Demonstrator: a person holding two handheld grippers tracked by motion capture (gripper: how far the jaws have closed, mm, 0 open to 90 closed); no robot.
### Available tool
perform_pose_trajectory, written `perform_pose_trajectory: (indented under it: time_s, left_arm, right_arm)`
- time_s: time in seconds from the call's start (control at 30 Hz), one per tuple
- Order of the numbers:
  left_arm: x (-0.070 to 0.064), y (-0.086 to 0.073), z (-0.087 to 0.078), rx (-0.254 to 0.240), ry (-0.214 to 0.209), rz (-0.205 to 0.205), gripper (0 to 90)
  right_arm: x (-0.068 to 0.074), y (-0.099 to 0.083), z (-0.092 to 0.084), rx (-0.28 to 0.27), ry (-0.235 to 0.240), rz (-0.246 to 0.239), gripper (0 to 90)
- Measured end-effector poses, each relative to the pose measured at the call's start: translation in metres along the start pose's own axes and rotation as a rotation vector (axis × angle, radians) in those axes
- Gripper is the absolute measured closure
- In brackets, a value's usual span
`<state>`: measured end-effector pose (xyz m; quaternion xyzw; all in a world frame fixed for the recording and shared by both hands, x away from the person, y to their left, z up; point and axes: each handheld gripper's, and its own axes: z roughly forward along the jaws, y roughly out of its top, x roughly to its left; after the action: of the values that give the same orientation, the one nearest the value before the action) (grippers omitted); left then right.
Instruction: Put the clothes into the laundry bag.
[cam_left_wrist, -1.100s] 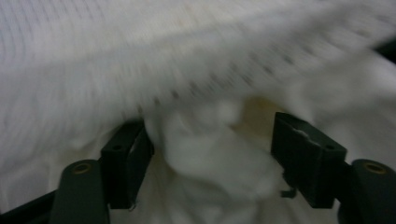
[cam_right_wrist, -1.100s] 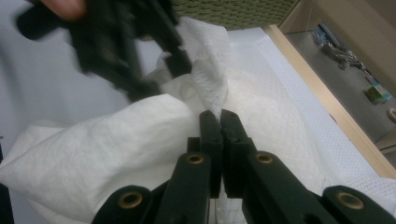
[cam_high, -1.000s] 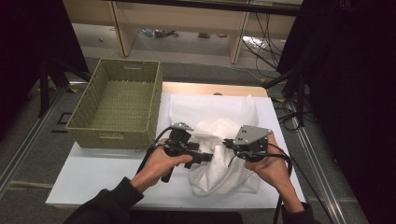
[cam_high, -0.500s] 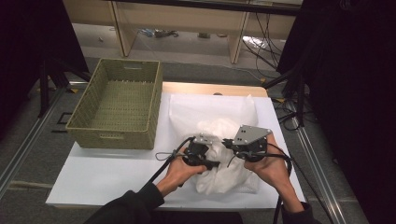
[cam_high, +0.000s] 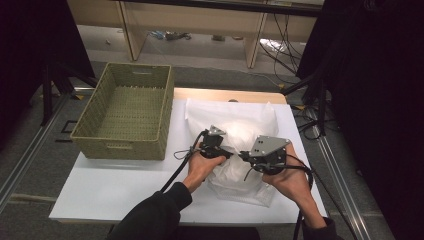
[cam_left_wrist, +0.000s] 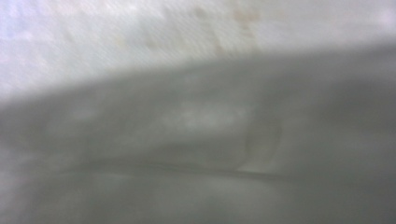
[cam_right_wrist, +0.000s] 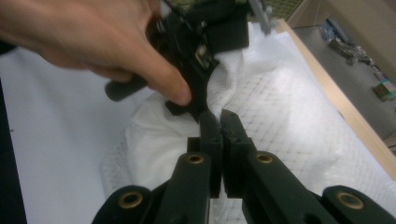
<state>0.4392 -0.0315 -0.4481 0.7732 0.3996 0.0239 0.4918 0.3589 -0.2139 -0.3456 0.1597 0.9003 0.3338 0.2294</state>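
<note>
Both jaws buried in white cloth (cam_high: 235, 135).

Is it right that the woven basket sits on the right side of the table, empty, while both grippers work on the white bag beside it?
Not quite. The woven basket is empty, but it sits on the left side of the table, as the high view shows. The left gripper and right gripper do work on the white bag beside it.
</note>
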Motion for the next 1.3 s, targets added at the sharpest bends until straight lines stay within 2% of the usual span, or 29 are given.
perform_pose_trajectory:
  time_s: [0.03,0.07,0.1,0.13,0.17,0.2,0.23,0.3,0.33,0.37,0.4,0.43,0.5,0.57,0.6,0.63,0.67,0.7,0.73,0.8,0.9,0.97,1.03,1.07,1.1,1.13,1.17,1.23,1.3]
  left_arm:
    - [-0.005,-0.002,-0.007,0.019,-0.028,-0.02,50.6]
    - [-0.009,-0.005,-0.015,0.04,-0.039,-0.003,43.0]
    - [-0.013,-0.009,-0.025,0.051,-0.034,0.025,37.1]
    - [-0.015,-0.014,-0.036,0.044,-0.027,0.048,32.6]
    - [-0.015,-0.02,-0.046,0.026,-0.015,0.053,30.0]
    - [-0.013,-0.023,-0.053,0.038,0.006,0.06,27.6]
    - [-0.011,-0.026,-0.06,0.074,0.015,0.071,23.4]
    - [-0.005,-0.034,-0.071,0.058,0.065,0.098,19.6]
    - [-0.001,-0.038,-0.073,0.056,0.069,0.089,19.8]
    - [0.004,-0.04,-0.073,0.06,0.052,0.06,19.4]
    - [0.008,-0.041,-0.071,0.07,0.055,0.054,18.9]
    - [0.012,-0.042,-0.066,0.065,0.062,0.057,17.7]
    - [0.017,-0.042,-0.056,0.059,0.083,0.09,15.4]
    - [0.02,-0.041,-0.045,0.063,0.083,0.076,15.4]
    - [0.022,-0.04,-0.041,0.084,0.085,0.088,15.4]
    - [0.023,-0.04,-0.036,0.089,0.092,0.071,15.4]
    - [0.023,-0.039,-0.032,0.082,0.062,0.008,17.9]
    - [0.023,-0.039,-0.028,0.072,0.033,0.005,28.8]
    - [0.021,-0.039,-0.026,0.069,0.038,0.038,37.9]
    - [0.017,-0.037,-0.025,0.055,0.018,0.068,55.0]
    - [0.006,-0.031,-0.027,0.033,-0.013,0.103,65.1]
    - [-0.001,-0.024,-0.027,0.013,-0.013,0.117,67.6]
    - [-0.002,-0.014,-0.025,-0.015,0.022,0.124,68.3]
    - [0.003,-0.009,-0.022,-0.028,0.051,0.128,68.7]
    - [0.01,-0.004,-0.02,-0.035,0.084,0.113,68.8]
    - [0.016,-0.001,-0.016,-0.066,0.12,0.072,68.8]
    - [0.025,0.002,-0.013,-0.056,0.143,0.072,68.8]
    - [0.035,0.003,-0.007,-0.055,0.142,-0.01,66.7]
    - [0.036,0.001,-0.009,-0.017,0.115,-0.033,57.4]
  right_arm:
    - [0.0,-0.001,0.0,-0.001,0.004,0.011,90.0]
    - [-0.002,-0.001,0.0,-0.005,-0.006,-0.003,90.0]
    - [-0.003,-0.001,-0.001,0.0,-0.009,-0.003,90.0]
    - [-0.003,-0.001,-0.002,-0.005,-0.004,0.013,90.0]
    - [-0.004,-0.001,-0.003,-0.009,-0.013,0.009,90.0]
    - [-0.005,-0.001,-0.003,-0.01,-0.015,0.004,90.0]
    - [-0.004,-0.002,-0.004,-0.004,-0.015,0.034,90.0]
    - [-0.003,-0.001,-0.003,-0.008,-0.021,0.022,90.0]
    - [-0.001,-0.001,-0.003,-0.001,-0.013,0.036,90.0]
    - [-0.002,0.0,-0.002,-0.01,-0.012,0.013,90.0]
    - [-0.002,0.001,-0.001,-0.012,-0.014,0.002,90.0]
    - [-0.001,0.002,0.0,-0.009,-0.008,0.007,90.0]
    - [0.0,0.002,0.001,-0.008,-0.002,0.002,90.0]
    - [0.0,0.002,0.003,-0.01,0.001,0.001,90.0]
    - [0.0,0.002,0.003,-0.01,0.002,0.001,90.0]
    - [0.001,0.002,0.003,-0.008,0.004,0.004,90.0]
    - [0.001,0.001,0.004,-0.009,0.006,0.005,90.0]
    - [0.001,0.001,0.004,-0.008,0.013,0.007,90.0]
    - [0.0,0.001,0.005,-0.009,0.011,0.003,90.0]
    - [0.001,0.001,0.006,-0.004,0.013,0.001,90.0]
    - [0.001,0.001,0.006,-0.008,0.003,-0.01,90.0]
    - [0.002,0.003,0.004,-0.013,-0.001,-0.014,90.0]
    - [0.001,0.005,0.002,-0.008,-0.007,-0.029,90.0]
    - [0.002,0.006,0.0,-0.007,-0.001,-0.028,90.0]
    - [0.004,0.006,-0.002,-0.007,0.01,-0.018,90.0]
    - [0.005,0.007,-0.002,-0.008,0.015,-0.022,90.0]
    - [0.007,0.006,-0.002,-0.008,0.019,-0.029,90.0]
    - [0.011,0.004,0.001,0.015,0.027,-0.028,90.0]
    - [0.009,0.001,0.006,0.032,0.018,-0.023,90.0]
